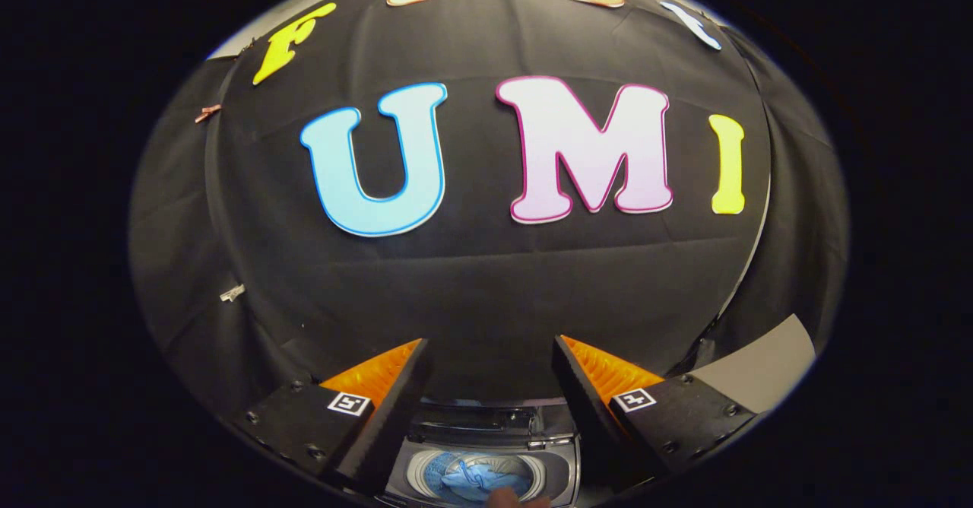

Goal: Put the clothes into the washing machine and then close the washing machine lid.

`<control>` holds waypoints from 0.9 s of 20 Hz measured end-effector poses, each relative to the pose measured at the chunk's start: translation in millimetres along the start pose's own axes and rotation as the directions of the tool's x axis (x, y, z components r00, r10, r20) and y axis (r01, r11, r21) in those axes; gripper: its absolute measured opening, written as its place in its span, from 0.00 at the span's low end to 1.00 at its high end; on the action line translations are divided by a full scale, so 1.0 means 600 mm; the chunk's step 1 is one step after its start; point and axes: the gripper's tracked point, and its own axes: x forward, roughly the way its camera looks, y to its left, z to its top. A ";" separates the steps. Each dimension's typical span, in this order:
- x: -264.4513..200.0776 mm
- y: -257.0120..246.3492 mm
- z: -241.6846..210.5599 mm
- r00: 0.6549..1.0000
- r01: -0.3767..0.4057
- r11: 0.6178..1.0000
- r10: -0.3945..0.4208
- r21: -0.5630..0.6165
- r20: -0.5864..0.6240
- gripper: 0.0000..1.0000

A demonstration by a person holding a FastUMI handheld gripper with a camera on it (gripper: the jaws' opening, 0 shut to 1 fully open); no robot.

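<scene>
Black cloth [486, 287] formed the booth's far wall, creased in long horizontal folds and hung in panels that met at seams to the left and right; a small copper-toned clip [207, 113] and a pale clip [232, 293] pinched the cloth along the left seam; a patch of grey surface [768, 371] showed past the cloth's edge on the far right.

The gripper [490, 367] was held above the washing machine [566, 470], tipped so that most of its view took in the wall; its 2 fingers stood well apart, with nothing between them and neither one touching anything; each finger carried a small square black-and-white marker on its body.

The washing machine sat near and low, in the gap between the 2 fingers and below them; its top was grey, with a dark control strip along its far edge; its lid [486, 405] appeared to stand raised at the far side, though that part was dark and hard to read; the round tub opening lay uncovered.

Inside the tub lay the clothes [475, 479], a crumpled light blue bundle resting against the pale drum wall; at the nearest edge of the machine a fingertip-like shape [505, 499] showed, too small to tell for certain.
</scene>
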 end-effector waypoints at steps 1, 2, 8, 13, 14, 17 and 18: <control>0.020 -0.003 -0.010 1.000 0.016 1.000 -0.016 -0.015 -0.013 1.00; 0.041 -0.007 -0.019 0.999 0.024 0.999 -0.025 -0.037 -0.028 1.00; 0.138 -0.005 -0.078 0.994 0.062 0.993 -0.071 -0.100 -0.088 1.00; 0.183 -0.012 -0.171 0.970 0.092 0.986 -0.120 -0.138 -0.210 1.00; 0.183 -0.002 -0.182 0.969 0.078 0.994 -0.095 -0.082 -0.226 1.00; 0.182 0.000 -0.184 0.972 0.074 0.995 -0.086 -0.060 -0.220 0.98; 0.182 0.001 -0.189 0.970 0.079 0.996 -0.088 -0.051 -0.228 0.99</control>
